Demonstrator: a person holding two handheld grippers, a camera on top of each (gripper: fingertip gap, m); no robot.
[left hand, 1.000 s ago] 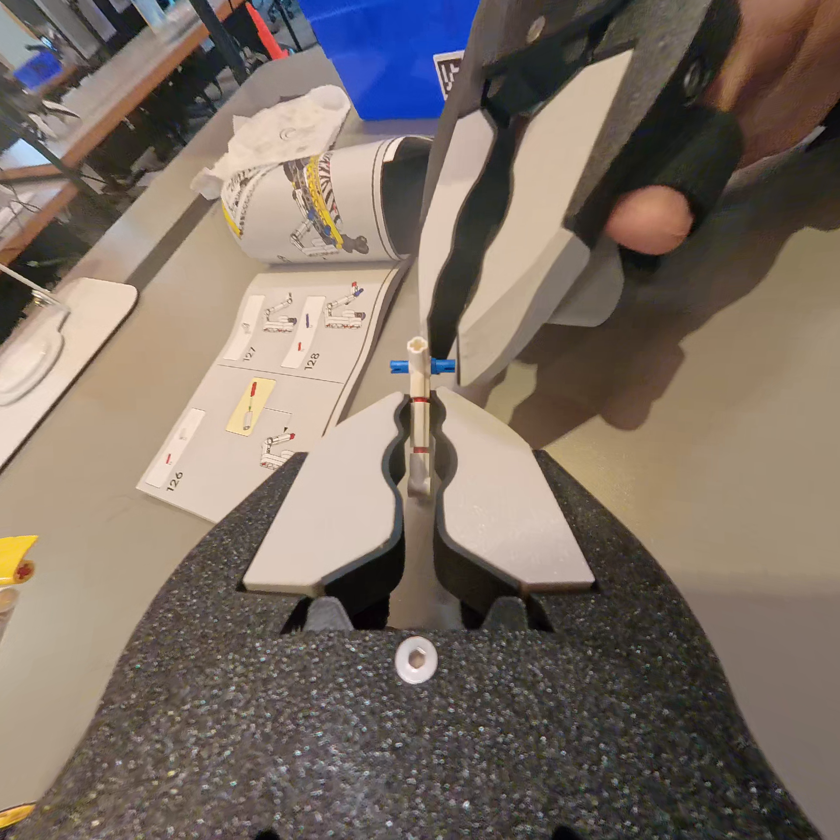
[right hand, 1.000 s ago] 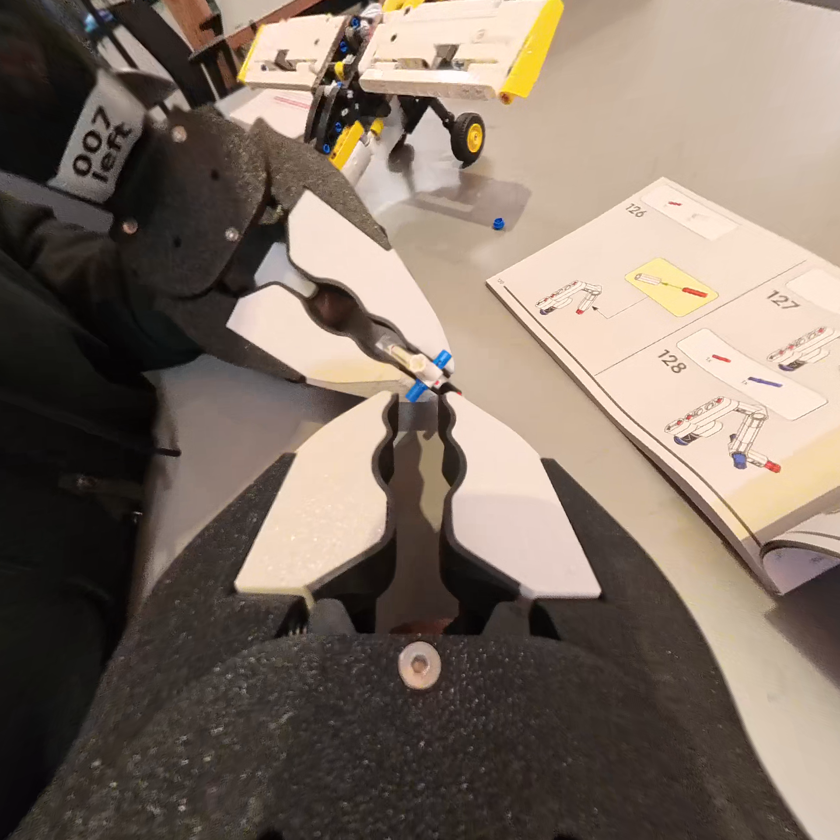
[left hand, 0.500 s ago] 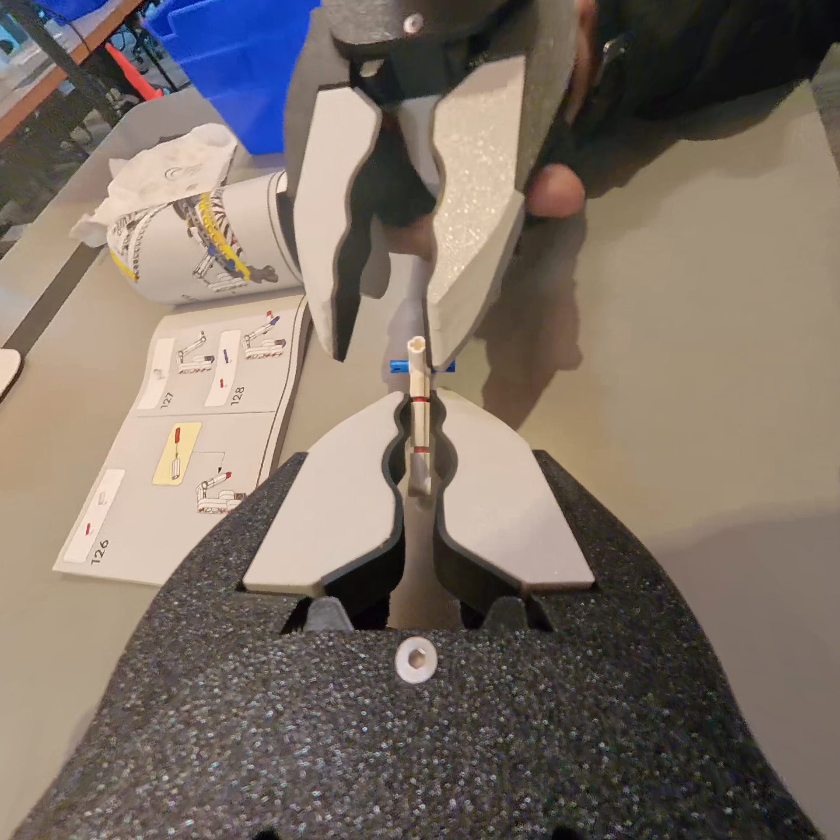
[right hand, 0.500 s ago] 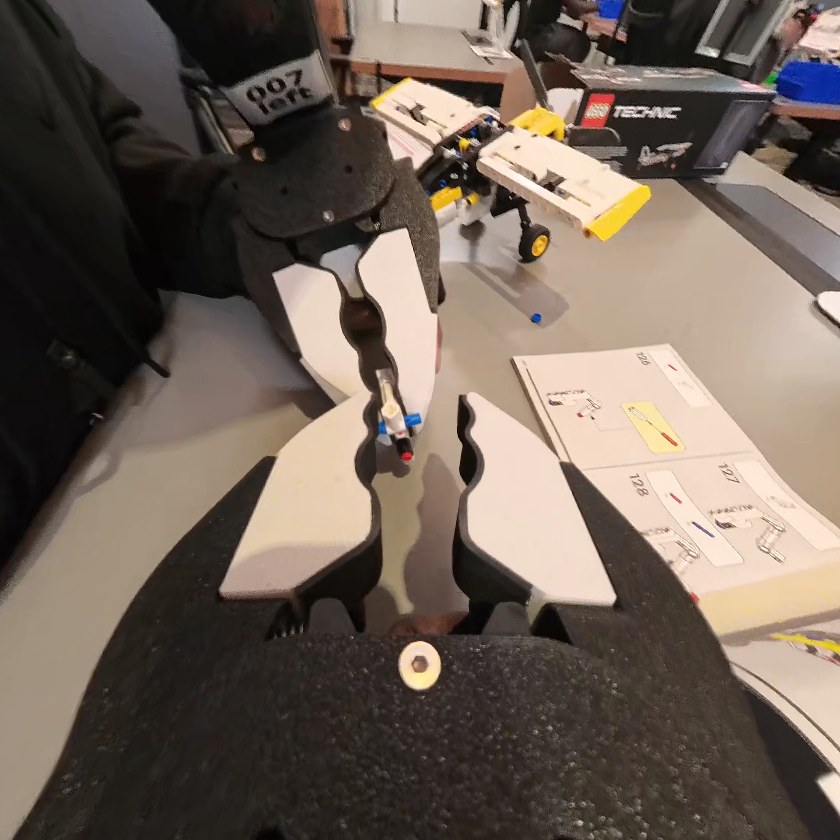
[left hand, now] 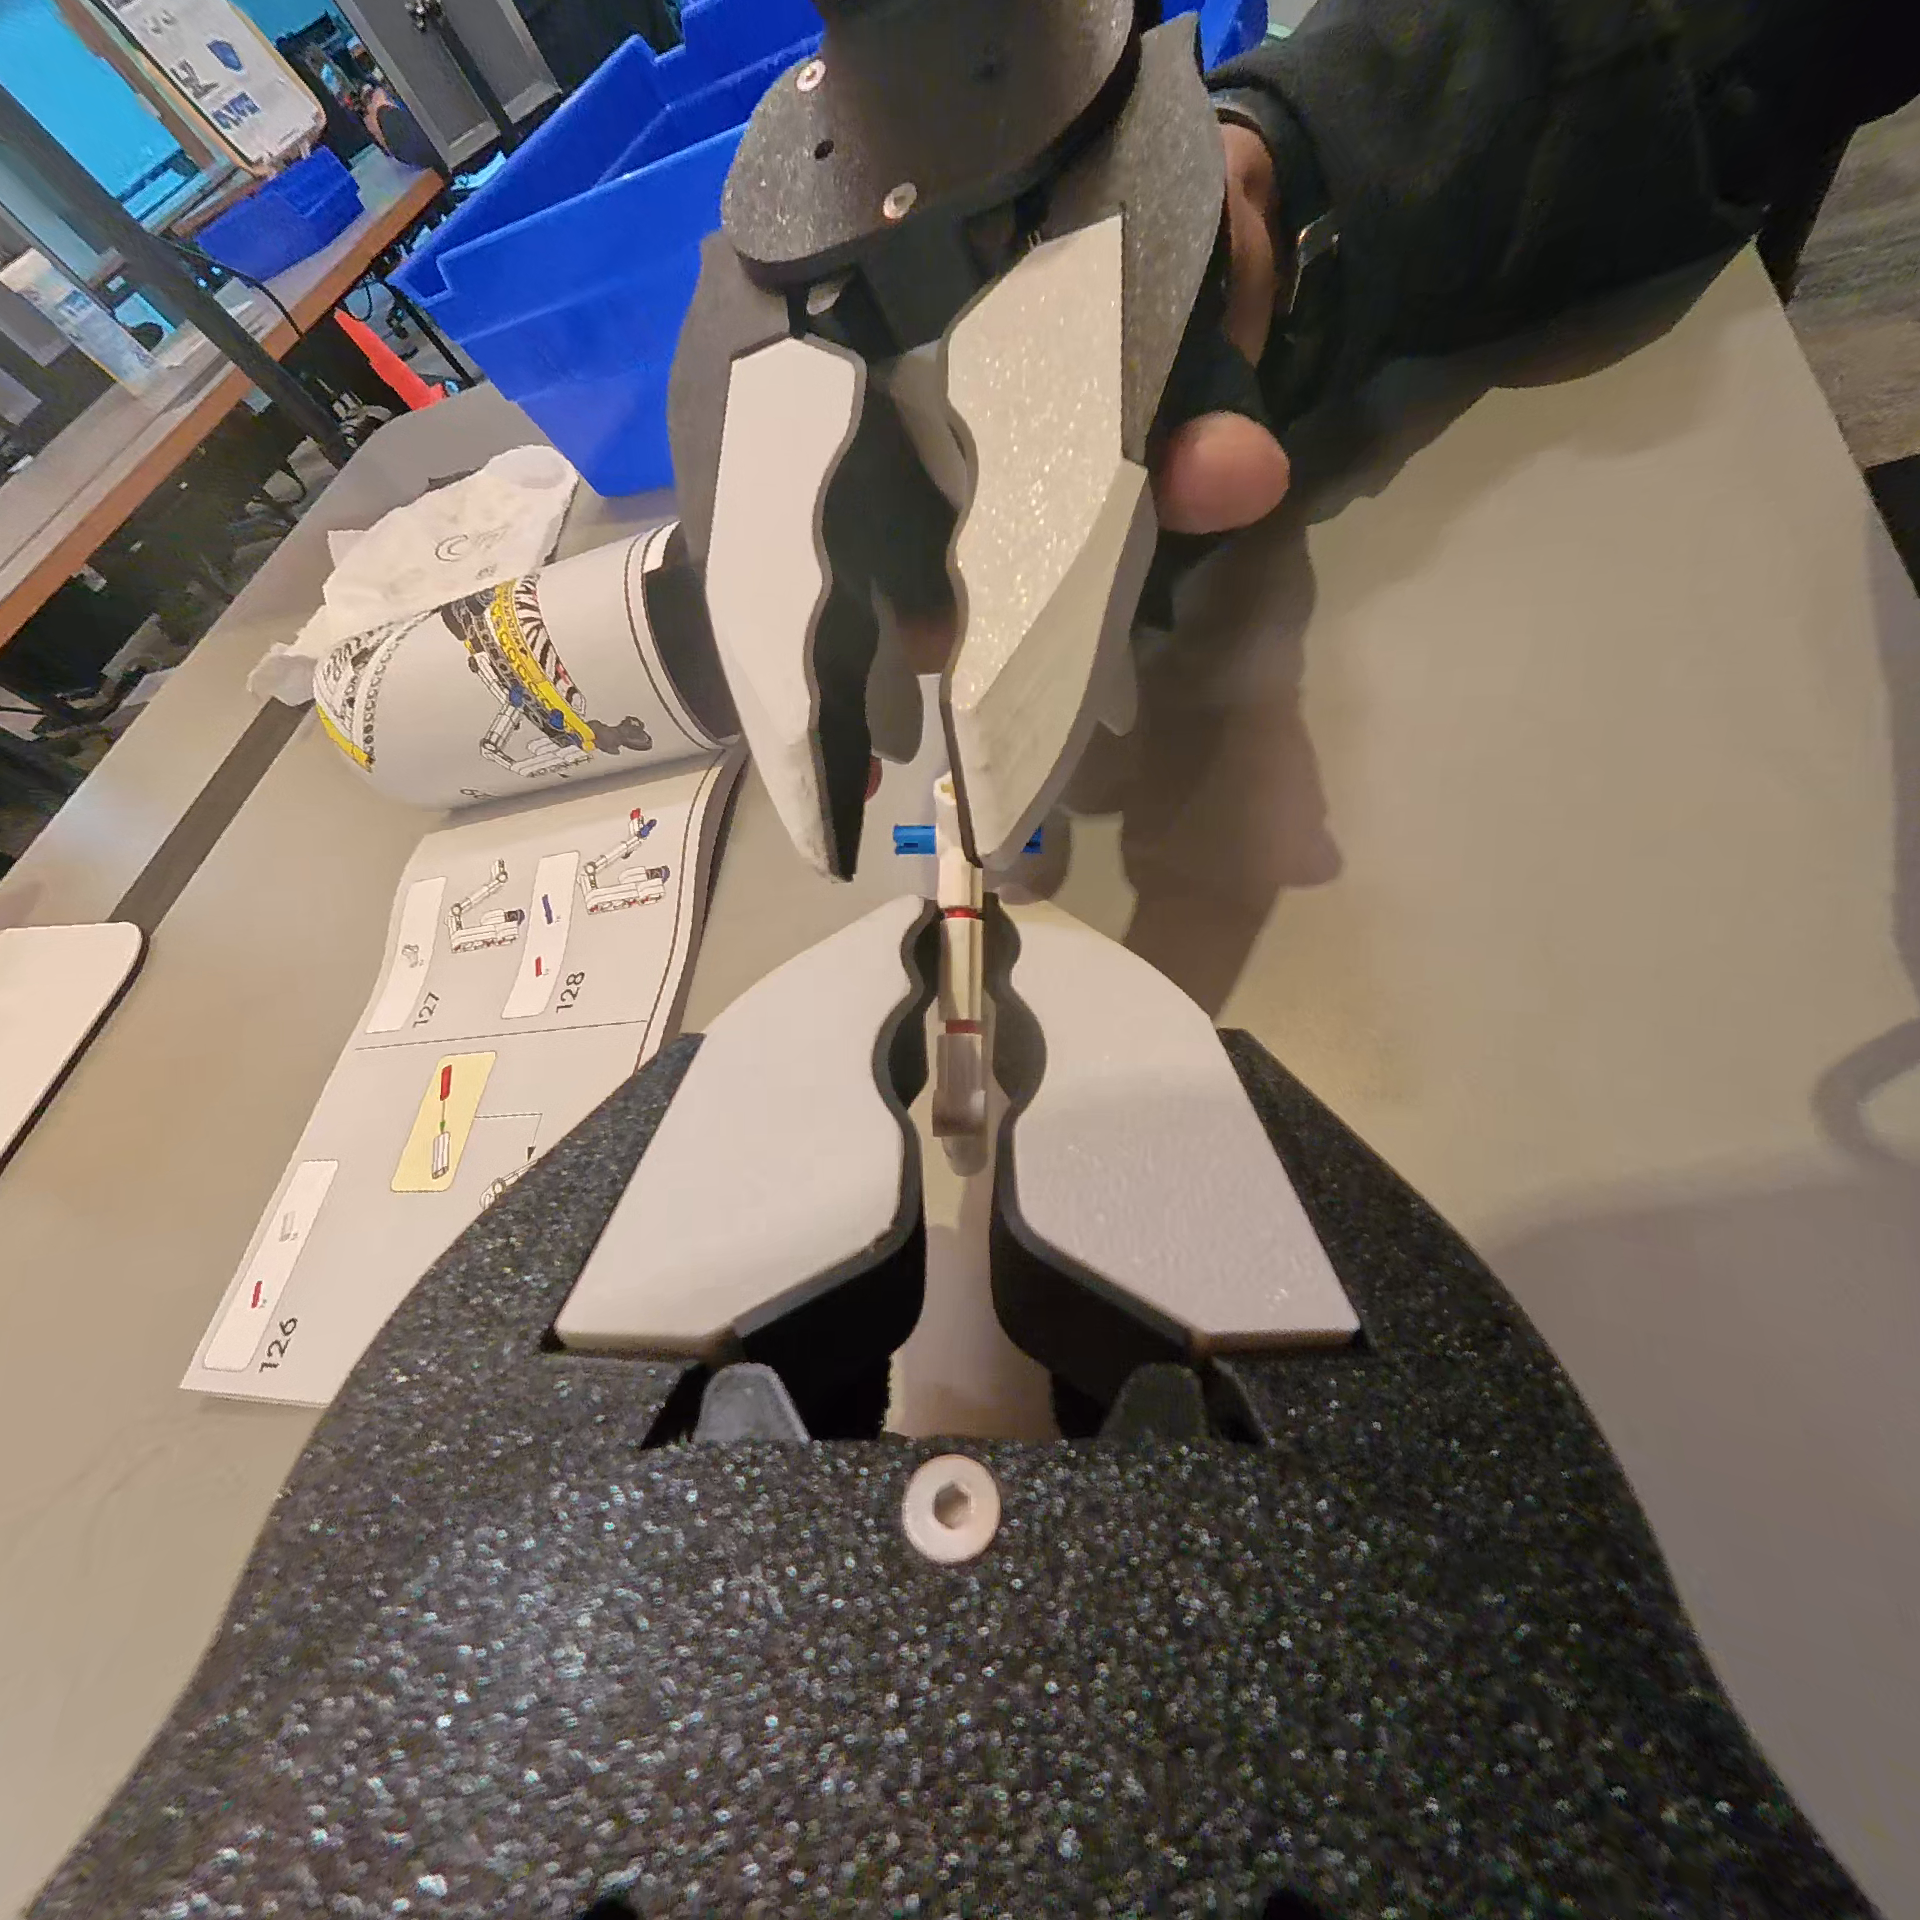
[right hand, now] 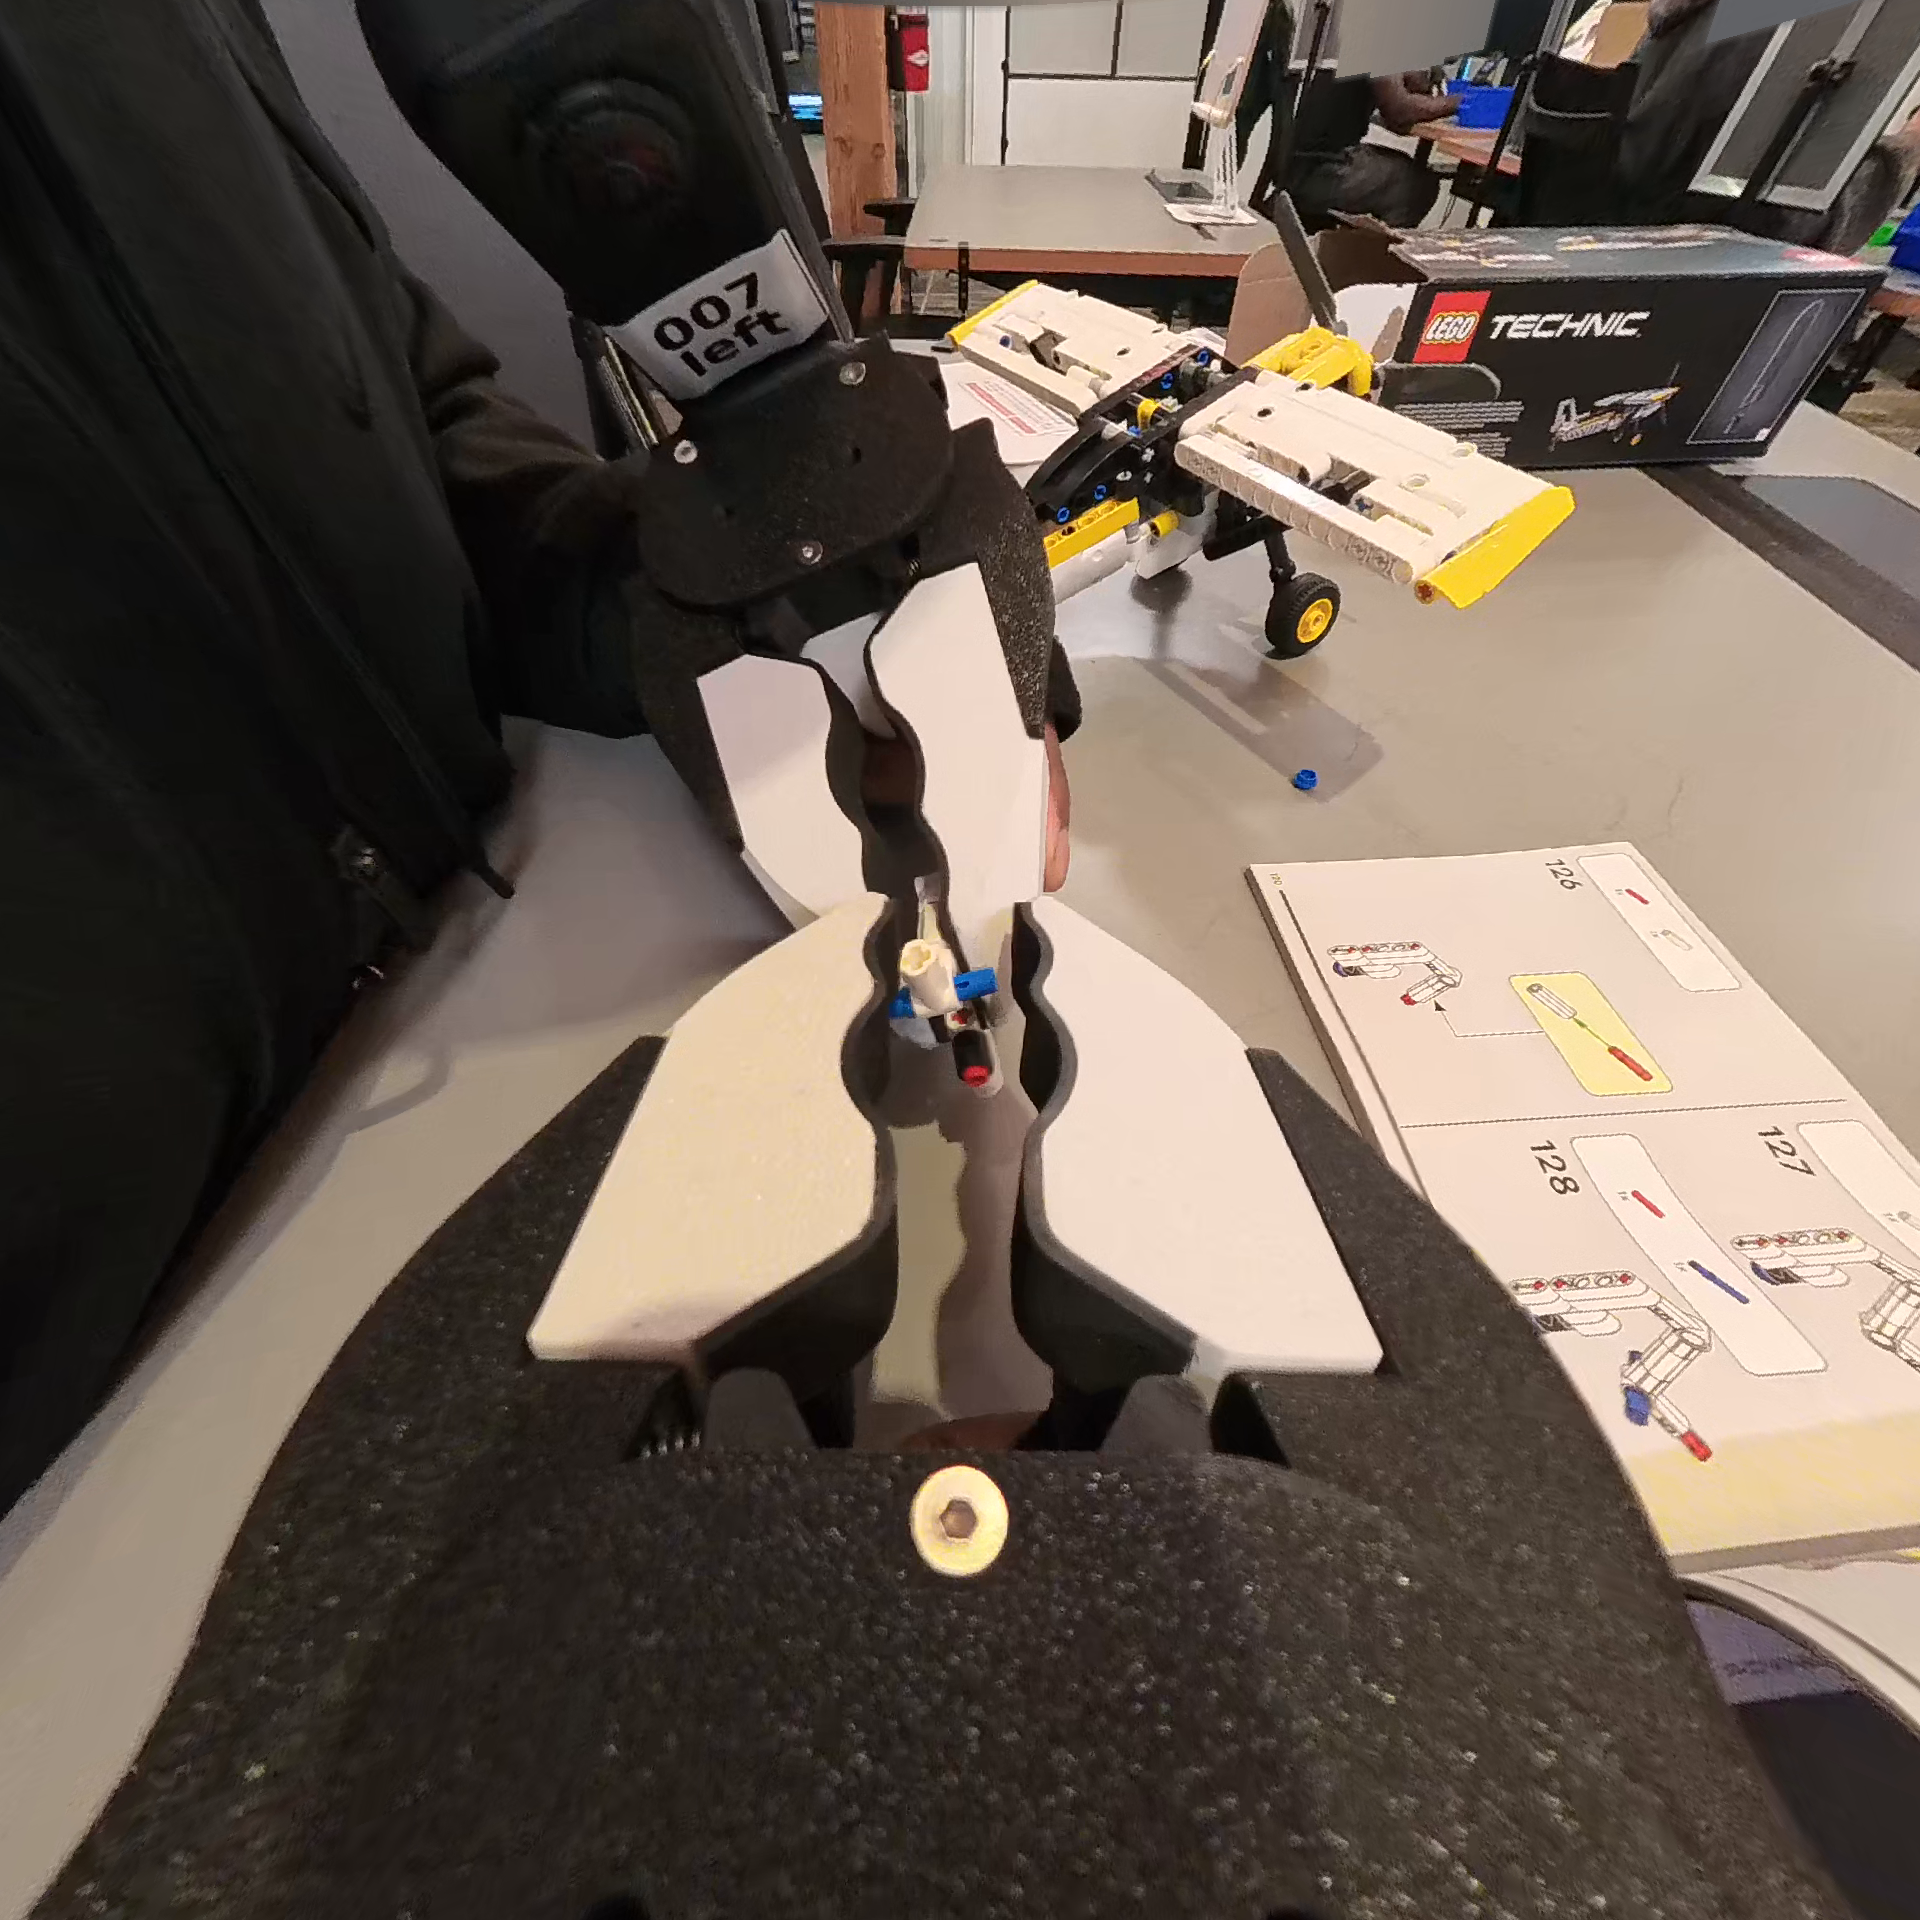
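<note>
Jaws of the left gripper (left hand: 956,914) pinch narrowly on a slim white rod piece (left hand: 958,966) with 2 red bands, pads pressed to both its sides; its far end sticks out past the tips and carries a blue pin (left hand: 914,837) set crosswise; the piece is held in the air above the desk (left hand: 1558,935). Jaws of the right gripper (right hand: 951,914) stand a little apart around that protruding end, 1 finger (left hand: 1039,623) touching the white tip, the other clear of it, so nothing is gripped there. An open instruction booklet (left hand: 499,1039) lies flat just left; a white and yellow model plane (right hand: 1299,457), 1 loose blue piece (right hand: 1304,779) and a dark box (right hand: 1621,353) sit farther off.
</note>
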